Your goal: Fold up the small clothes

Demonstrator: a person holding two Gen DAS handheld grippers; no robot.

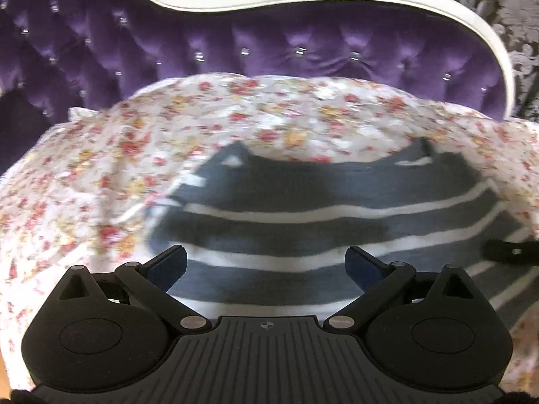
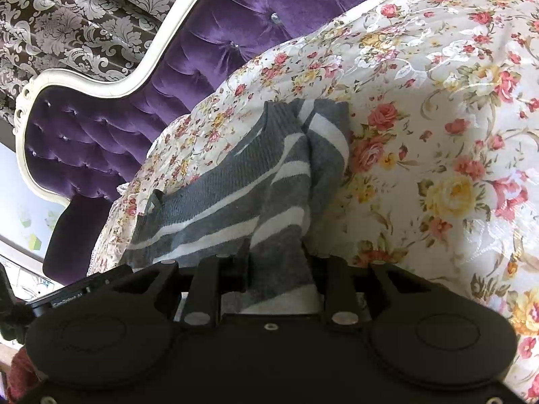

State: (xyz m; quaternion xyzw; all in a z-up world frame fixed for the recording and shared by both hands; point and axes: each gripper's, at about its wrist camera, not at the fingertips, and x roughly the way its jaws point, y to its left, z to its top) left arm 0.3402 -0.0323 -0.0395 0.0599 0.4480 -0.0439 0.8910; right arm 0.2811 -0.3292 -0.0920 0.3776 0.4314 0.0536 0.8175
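Top: the gray and white striped top lies flat on the flowery bed cover, with its neck end toward the purple headboard.
Left gripper: the left gripper has its two fingers wide apart and holds nothing. It sits just over the bottom edge of the top.
Right gripper: the right gripper has its fingers squeezed together on one side of the top, so the cloth bunches up there.
Which way: the stripes run side to side in front of the left gripper. The long way of the top points away, toward the headboard.
Next, I think: the left gripper is nearest the free side, so it should pinch there.
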